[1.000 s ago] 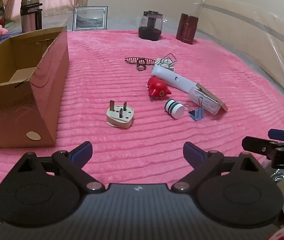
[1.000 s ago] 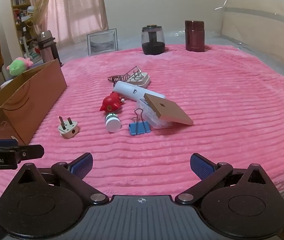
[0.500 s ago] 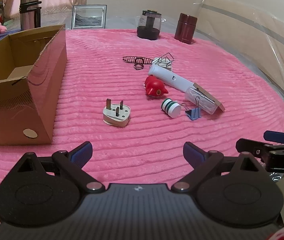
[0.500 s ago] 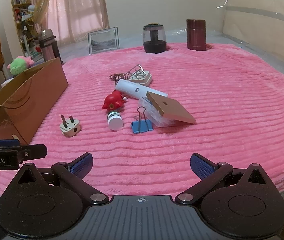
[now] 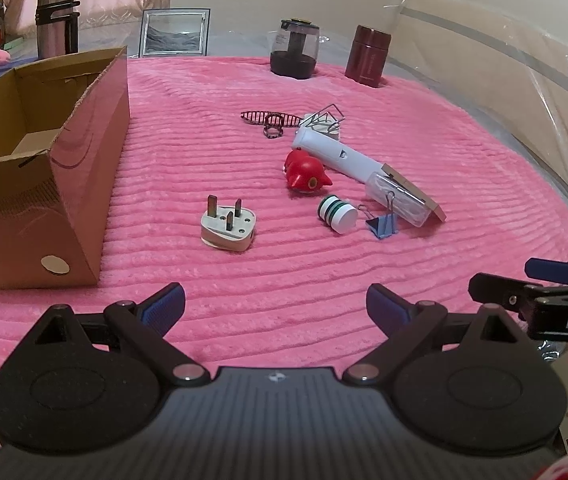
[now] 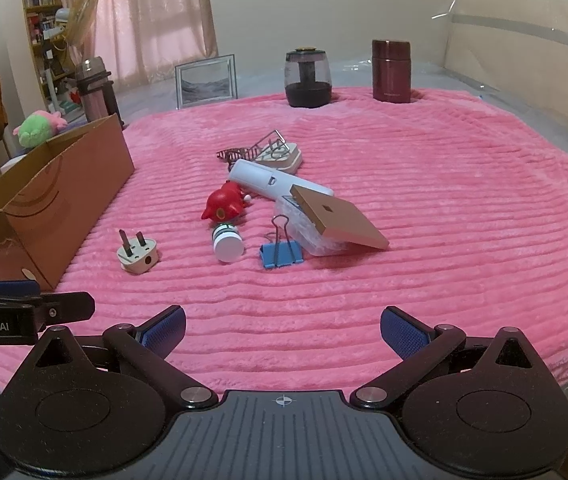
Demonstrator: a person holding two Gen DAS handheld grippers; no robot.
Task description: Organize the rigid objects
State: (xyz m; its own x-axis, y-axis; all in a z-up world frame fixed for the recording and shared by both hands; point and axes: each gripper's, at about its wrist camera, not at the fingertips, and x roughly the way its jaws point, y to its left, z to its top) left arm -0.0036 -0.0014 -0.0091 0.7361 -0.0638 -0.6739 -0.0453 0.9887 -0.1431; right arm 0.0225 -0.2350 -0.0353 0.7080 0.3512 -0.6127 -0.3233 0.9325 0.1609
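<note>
Small rigid objects lie in a cluster on the pink blanket: a white three-pin plug (image 5: pixel 228 226) (image 6: pixel 138 255), a red toy (image 5: pixel 306 171) (image 6: pixel 224 203), a green-striped white spool (image 5: pixel 337 214) (image 6: pixel 227 242), a blue binder clip (image 5: pixel 382 225) (image 6: pixel 282 252), a white cylinder (image 5: pixel 340 156) (image 6: pixel 272 180), a clear box with a cardboard lid (image 5: pixel 408 198) (image 6: pixel 336 222) and wire pieces (image 5: pixel 272 120). An open cardboard box (image 5: pixel 40 176) (image 6: pixel 44 196) stands to the left. My left gripper (image 5: pixel 276 308) and right gripper (image 6: pixel 282 330) are both open and empty, near the blanket's front edge.
At the back stand a dark glass jar (image 5: pixel 294 54), a maroon flask (image 5: pixel 368 56), a picture frame (image 5: pixel 175 33) and a steel thermos (image 5: pixel 57 20). Clear plastic sheeting (image 5: pixel 504 80) rises along the right side. The right gripper also shows at the right edge of the left wrist view (image 5: pixel 544 300).
Both grippers have drifted slightly nearer the cluster. Both stay open and empty. No object has moved.
</note>
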